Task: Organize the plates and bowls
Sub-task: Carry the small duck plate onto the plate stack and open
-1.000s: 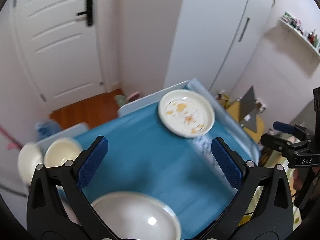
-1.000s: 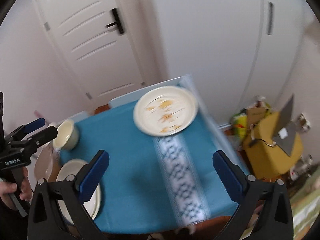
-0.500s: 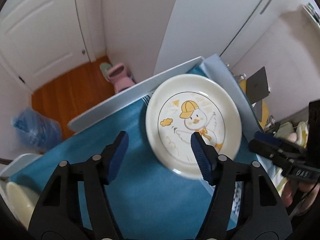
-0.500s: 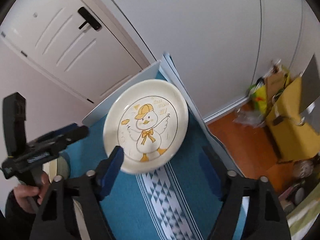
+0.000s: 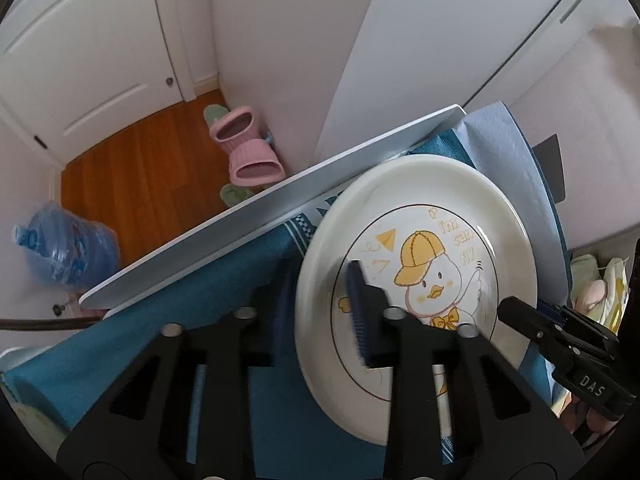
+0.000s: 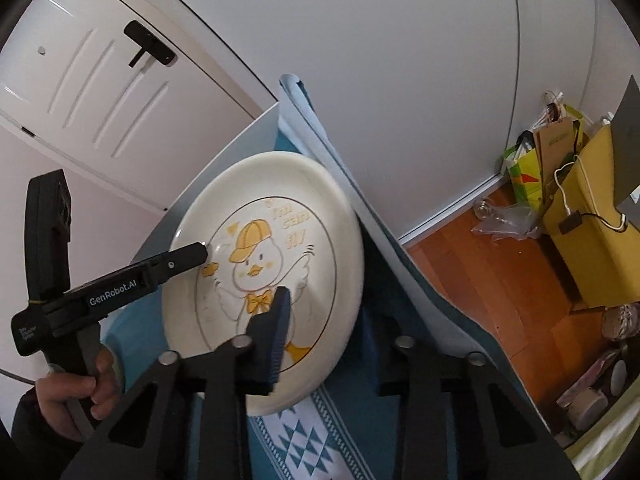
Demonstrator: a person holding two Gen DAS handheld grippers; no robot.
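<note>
A cream plate with a yellow-capped duck drawing (image 5: 436,264) lies at the far right corner of the blue-clothed table (image 5: 224,280). My left gripper (image 5: 320,312) straddles the plate's left rim: the right finger's pad (image 5: 360,312) lies over the plate face, the left finger is beneath or beside the rim. In the right wrist view my right gripper (image 6: 324,332) straddles the plate (image 6: 264,256) at its right rim, with one pad (image 6: 276,336) on the face. Both jaws have closed in on the rim. Each gripper shows in the other's view.
The white table edge (image 5: 260,208) runs along the far side, with pink slippers (image 5: 248,152) and a blue water jug (image 5: 64,248) on the wooden floor beyond. Bags and a yellow box (image 6: 580,216) stand on the floor to the right. A patterned runner (image 6: 316,440) crosses the cloth.
Both grippers have moved forward to the duck plate and narrowed from wide open until their fingers close over its opposite rims.
</note>
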